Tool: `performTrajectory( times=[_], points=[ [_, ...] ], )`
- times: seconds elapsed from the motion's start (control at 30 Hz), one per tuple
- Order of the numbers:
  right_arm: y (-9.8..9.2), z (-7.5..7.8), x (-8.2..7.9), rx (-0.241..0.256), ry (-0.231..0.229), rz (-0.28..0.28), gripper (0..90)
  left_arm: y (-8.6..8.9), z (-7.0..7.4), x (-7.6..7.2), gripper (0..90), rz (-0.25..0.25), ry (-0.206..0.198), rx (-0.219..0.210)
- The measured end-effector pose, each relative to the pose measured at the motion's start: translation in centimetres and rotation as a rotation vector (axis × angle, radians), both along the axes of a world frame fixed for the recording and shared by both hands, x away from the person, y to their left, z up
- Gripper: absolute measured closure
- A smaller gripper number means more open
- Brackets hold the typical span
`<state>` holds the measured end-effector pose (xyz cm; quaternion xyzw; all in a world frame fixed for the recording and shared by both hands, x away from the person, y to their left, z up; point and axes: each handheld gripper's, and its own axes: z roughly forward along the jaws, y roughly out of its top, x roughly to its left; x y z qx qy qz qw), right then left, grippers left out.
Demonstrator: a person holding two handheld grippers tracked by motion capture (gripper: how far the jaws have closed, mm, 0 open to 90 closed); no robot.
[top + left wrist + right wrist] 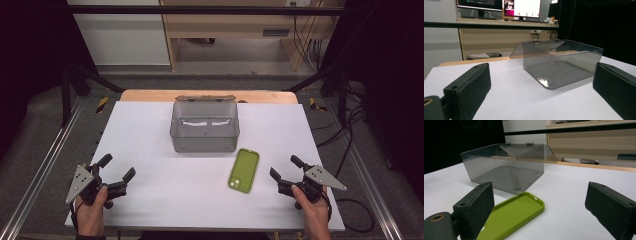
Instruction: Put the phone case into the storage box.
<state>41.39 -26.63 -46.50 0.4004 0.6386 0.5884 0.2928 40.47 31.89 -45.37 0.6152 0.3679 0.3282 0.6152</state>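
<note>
Both grippers, left [116,171] and right [286,168], are hovering wide open and empty; green phone case [244,170] is lying just left of the right one, near the box [204,127].

Wide bare stretch of white table top [165,195] between the two hands, nothing lying on it. Ahead at the centre stands the smoky grey see-through plastic box [204,127], lid tipped back, top open from above. Just right of its near corner lies the flat lime-green phone case [244,170], low, near the right gripper [286,173]. Table edges on both sides run free.
</note>
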Motion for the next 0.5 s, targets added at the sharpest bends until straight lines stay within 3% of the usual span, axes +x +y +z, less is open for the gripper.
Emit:
performTrajectory(
  times=[0.23, 0.4, 0.5],
  points=[
    [0.17, 0.10, 0.09, 0.006, -0.002, -0.019, 6.8, 0.18, -0.15, 0.11, 1.4, 0.020, 0.012, -0.005],
    [0.64, -0.10, 0.16, -0.083, 0.066, -0.071, 6.2, -0.04, -0.14, 0.09, 1.3, 0.025, 0.018, 0.002],
    [0.73, -0.13, 0.06, -0.119, 0.077, -0.096, 6.5, -0.18, -0.17, 0.13, 0.7, 0.025, 0.025, 0.004]
  ],
)
